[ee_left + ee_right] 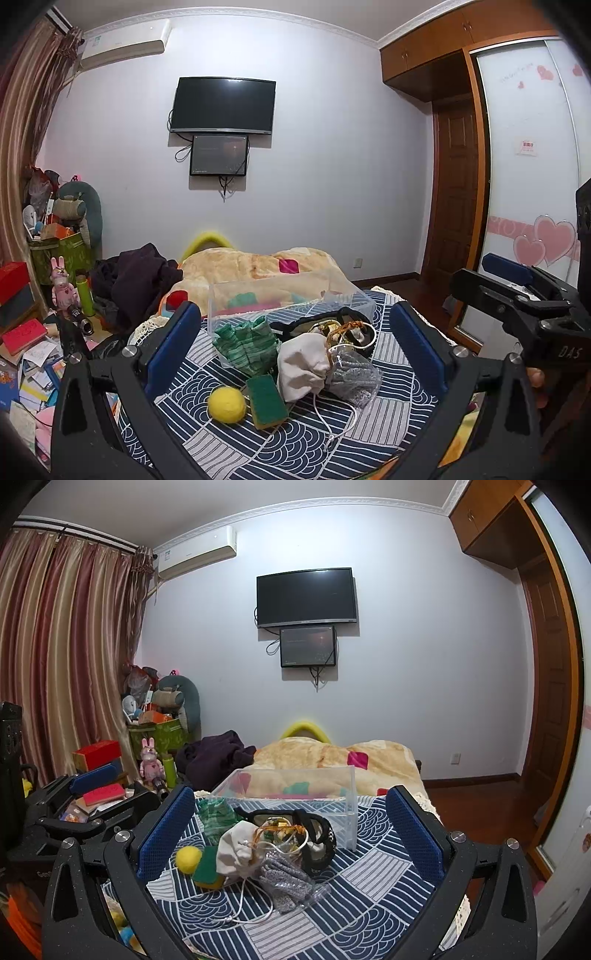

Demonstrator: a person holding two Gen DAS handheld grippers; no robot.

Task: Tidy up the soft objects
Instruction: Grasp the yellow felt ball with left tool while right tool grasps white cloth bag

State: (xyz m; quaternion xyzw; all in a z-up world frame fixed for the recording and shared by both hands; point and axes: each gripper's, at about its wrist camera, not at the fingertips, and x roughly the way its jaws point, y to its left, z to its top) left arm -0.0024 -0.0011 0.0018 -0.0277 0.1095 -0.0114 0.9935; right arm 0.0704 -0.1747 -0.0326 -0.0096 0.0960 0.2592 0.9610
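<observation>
Patterned blue-white cloth [388, 410] spans the surface under both grippers. Clear plastic box [288, 299] sits ahead of the left gripper [295, 347], beyond the pile. Left gripper and right gripper [291, 830]: jaws spread wide, nothing between them. In the pile ahead: white drawstring pouch [301, 365], green knit cloth [249, 345], grey mesh bag [354, 374], green sponge [266, 401] touching the pouch, 1 yellow felt ball [226, 403] just left of the sponge.
</observation>
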